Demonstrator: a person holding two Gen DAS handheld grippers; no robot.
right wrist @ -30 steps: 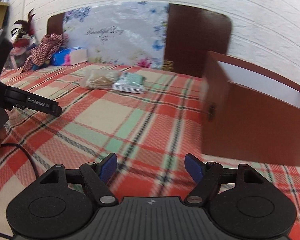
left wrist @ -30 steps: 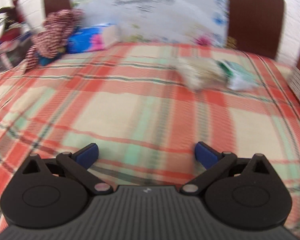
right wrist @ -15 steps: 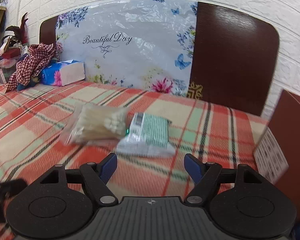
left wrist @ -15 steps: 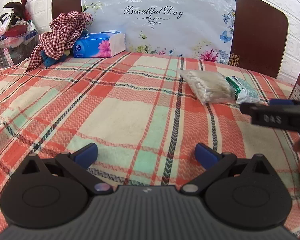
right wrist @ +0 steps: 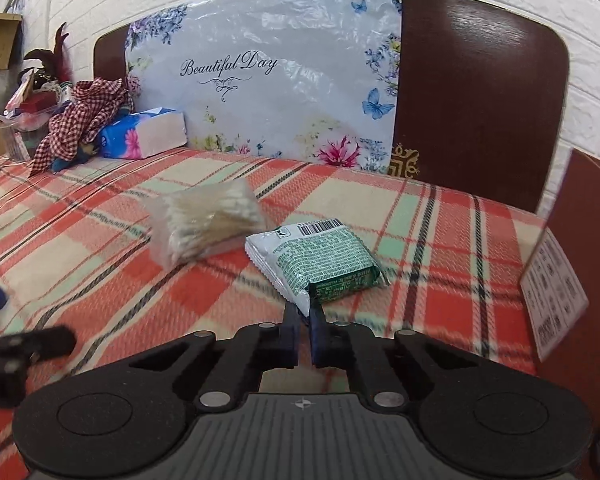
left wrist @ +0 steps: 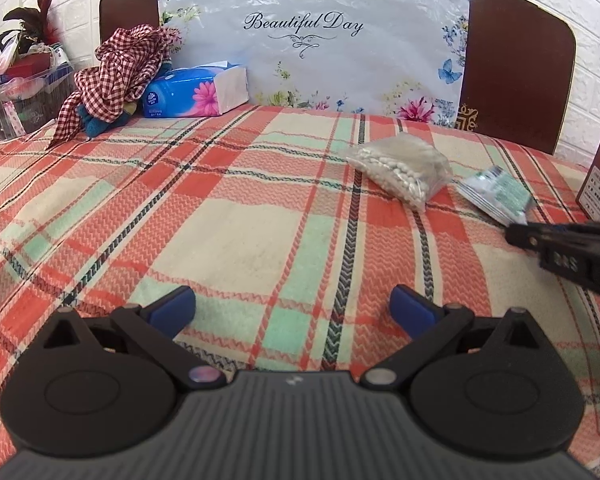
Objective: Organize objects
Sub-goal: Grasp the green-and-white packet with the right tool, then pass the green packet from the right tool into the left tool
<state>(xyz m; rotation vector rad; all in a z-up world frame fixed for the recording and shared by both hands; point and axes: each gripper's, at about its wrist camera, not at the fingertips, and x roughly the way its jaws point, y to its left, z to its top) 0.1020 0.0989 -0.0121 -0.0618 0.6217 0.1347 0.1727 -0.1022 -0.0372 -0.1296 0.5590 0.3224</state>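
A green and white packet (right wrist: pixel 316 260) lies on the plaid bedspread (right wrist: pixel 100 264), next to a clear bag of cotton swabs (right wrist: pixel 206 222). My right gripper (right wrist: pixel 305 314) is shut on the packet's near white edge. In the left wrist view the packet (left wrist: pixel 496 194) and the swab bag (left wrist: pixel 400 168) lie at the far right, and the right gripper (left wrist: pixel 518 236) reaches the packet's near corner. My left gripper (left wrist: pixel 292 308) is open and empty, low over the bedspread (left wrist: pixel 220 216), well short of both items.
A brown box (right wrist: pixel 580 248) stands at the right edge of the bed. A blue tissue box (left wrist: pixel 196 94) and a red checked cloth (left wrist: pixel 116 72) lie at the far left by the headboard. A floral plastic sheet (left wrist: pixel 312 36) leans on the headboard.
My right gripper has moved up to the green packet and closed on its near edge. My left gripper has stayed open and almost still.
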